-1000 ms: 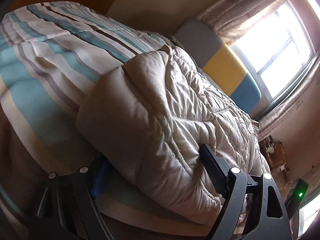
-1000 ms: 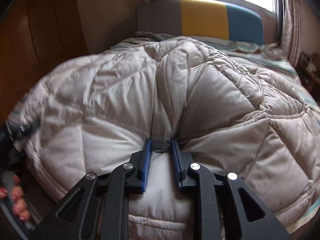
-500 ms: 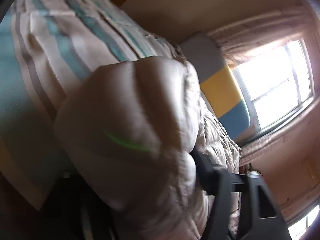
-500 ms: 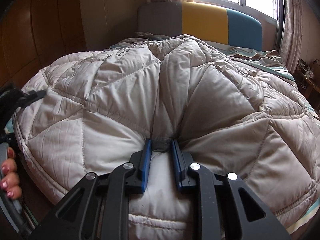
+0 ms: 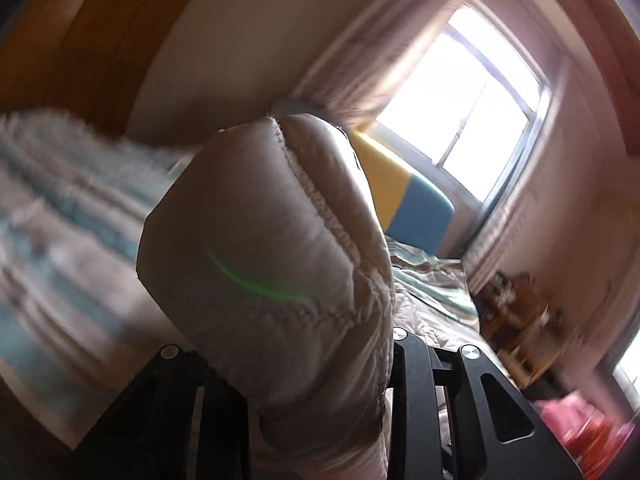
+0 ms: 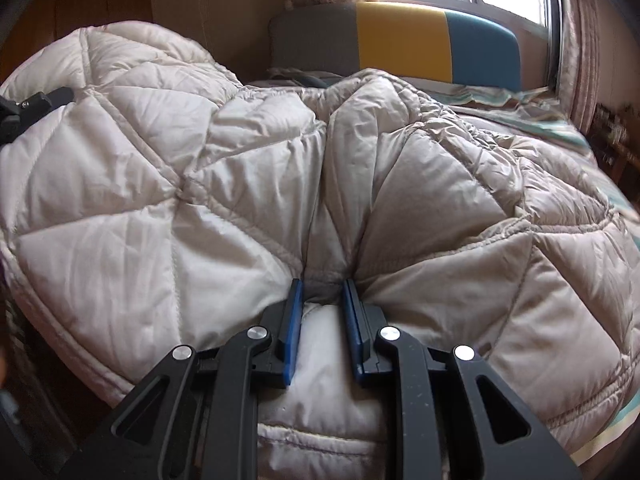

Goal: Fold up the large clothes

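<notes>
Blocking the blurred bed, bunched quilt.

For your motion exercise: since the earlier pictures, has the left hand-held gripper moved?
Yes. The left hand-held gripper, whose jaws have just been closing on the beige quilted coat, has risen: the coat now hides part of the headboard.

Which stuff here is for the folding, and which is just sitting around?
For the folding: puffy beige quilted coat; left gripper, whose jaws have just been closing on it; right gripper, clamped on it.

Just around: striped bedsheet; grey, yellow and blue headboard; patterned curtains.
</notes>
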Demonstrator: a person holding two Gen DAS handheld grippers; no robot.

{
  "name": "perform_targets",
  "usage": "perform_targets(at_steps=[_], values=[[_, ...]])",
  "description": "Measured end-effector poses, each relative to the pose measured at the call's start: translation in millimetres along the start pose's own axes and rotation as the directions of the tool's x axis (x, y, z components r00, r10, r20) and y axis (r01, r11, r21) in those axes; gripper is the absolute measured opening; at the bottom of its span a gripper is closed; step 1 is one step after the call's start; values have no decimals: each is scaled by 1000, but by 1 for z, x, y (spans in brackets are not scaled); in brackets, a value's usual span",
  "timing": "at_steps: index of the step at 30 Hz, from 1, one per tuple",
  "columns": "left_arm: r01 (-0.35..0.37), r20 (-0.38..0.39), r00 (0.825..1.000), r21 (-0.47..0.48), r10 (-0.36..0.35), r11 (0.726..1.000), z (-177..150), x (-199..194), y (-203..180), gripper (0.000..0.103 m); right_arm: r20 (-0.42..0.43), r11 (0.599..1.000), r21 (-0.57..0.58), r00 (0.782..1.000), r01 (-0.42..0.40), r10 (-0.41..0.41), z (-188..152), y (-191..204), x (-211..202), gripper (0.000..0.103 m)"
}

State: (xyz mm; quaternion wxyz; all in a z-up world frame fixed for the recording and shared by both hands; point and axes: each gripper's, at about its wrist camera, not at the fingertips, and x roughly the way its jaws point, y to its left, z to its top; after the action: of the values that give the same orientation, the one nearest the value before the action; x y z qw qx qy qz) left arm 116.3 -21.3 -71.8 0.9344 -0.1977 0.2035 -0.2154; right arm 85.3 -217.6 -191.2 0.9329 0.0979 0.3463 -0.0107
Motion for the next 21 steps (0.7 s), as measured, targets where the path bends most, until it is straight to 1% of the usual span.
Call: perform_targets(at_steps=[1,2,3,4,5,7,8,10,12,14,16,19,21], values=[[5,4,1000,35,-5,999,2,0,-8,28,16,1000,19,1000,-3,2,1,-6,-10,30],[3,6,1000,60,-3,998,2,-1,-14,28,38,1000,30,999,-2,1,1,-11,-21,43],[-3,7,1000,95,2,996,4,2,-21,28,73,999,36,997,17,-19,1,-17,-35,57],[-5,6,1000,119,4,993,7,7,-27,28,118,997,34,990,68,-71,1,-24,-52,60],[-6,7,1000,137,5,991,9,8,-31,28,133,994,31,986,102,-105,0,-28,-62,61],[-11,17,1000,177,8,984,6,8,-45,28,128,982,54,974,180,-186,-1,-46,-75,61],[-12,19,1000,191,9,981,6,10,-49,28,118,972,86,966,220,-229,-2,-59,-82,60],[-5,23,1000,235,-1,972,5,7,-55,28,114,955,149,955,257,-275,-6,-82,-93,61],[-8,28,1000,301,0,954,3,10,-69,28,97,922,199,929,333,-357,-12,-104,-103,61],[-5,32,999,348,-6,937,-1,12,-81,28,80,895,228,908,384,-411,-19,-124,-112,61],[18,27,999,383,-31,924,-5,13,-95,28,63,872,262,895,413,-443,-24,-141,-116,61],[59,12,997,422,-70,905,-13,16,-111,28,49,852,302,886,428,-462,-30,-156,-123,61],[95,-12,995,448,-100,889,-20,21,-123,28,43,844,322,884,428,-465,-30,-165,-128,61]])
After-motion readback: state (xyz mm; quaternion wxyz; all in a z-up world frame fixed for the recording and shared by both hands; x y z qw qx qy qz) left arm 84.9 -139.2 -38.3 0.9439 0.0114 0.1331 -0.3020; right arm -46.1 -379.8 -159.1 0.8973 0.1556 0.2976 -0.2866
